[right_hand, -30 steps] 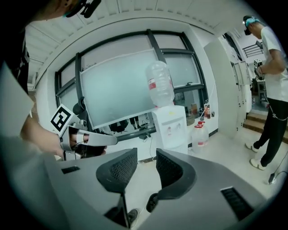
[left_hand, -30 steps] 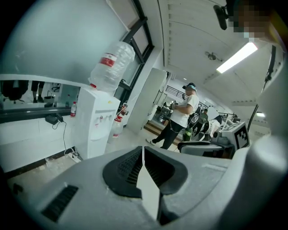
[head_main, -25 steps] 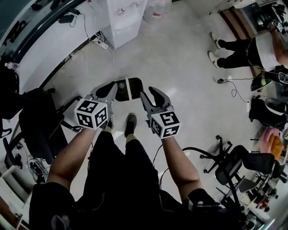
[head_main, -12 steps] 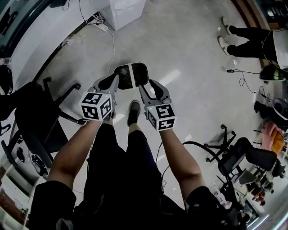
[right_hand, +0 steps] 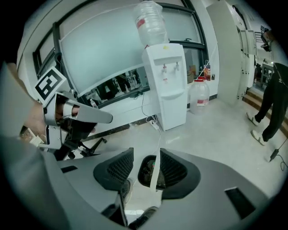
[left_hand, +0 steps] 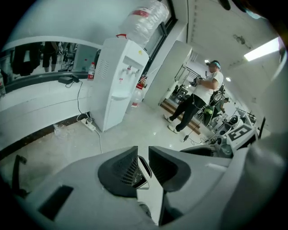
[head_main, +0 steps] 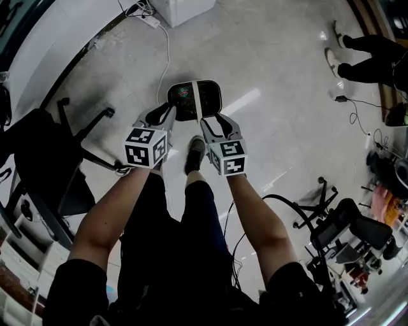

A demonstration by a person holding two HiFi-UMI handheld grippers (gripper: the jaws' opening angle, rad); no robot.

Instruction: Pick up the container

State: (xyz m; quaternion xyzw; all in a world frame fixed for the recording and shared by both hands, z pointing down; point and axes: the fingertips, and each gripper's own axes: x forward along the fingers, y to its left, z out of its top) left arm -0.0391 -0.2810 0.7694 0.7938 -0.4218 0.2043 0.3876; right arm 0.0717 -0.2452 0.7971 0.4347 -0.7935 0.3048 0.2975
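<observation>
The container (head_main: 194, 100) is a black rounded box with a white band across its lid, and it lies on the pale floor just ahead of the person's shoes. My left gripper (head_main: 167, 116) hovers above its near left edge and my right gripper (head_main: 213, 121) above its near right edge, both well off the floor. In the left gripper view the left gripper (left_hand: 143, 155) has its jaws opening with a narrow gap, through which the container (left_hand: 149, 195) shows far below. The right gripper (right_hand: 145, 155) has its jaws opening wider, and the container (right_hand: 146, 173) shows through them untouched.
A white water dispenser (right_hand: 166, 85) stands by the wall ahead, with a power strip and cable (head_main: 148, 19) on the floor. A black chair (head_main: 44, 159) is at the left and office chairs (head_main: 344, 229) at the right. Another person's legs (head_main: 370, 57) are at the far right.
The person has stepped closer to the container. Both grippers have drawn nearer to each other and now sit right behind its near edge.
</observation>
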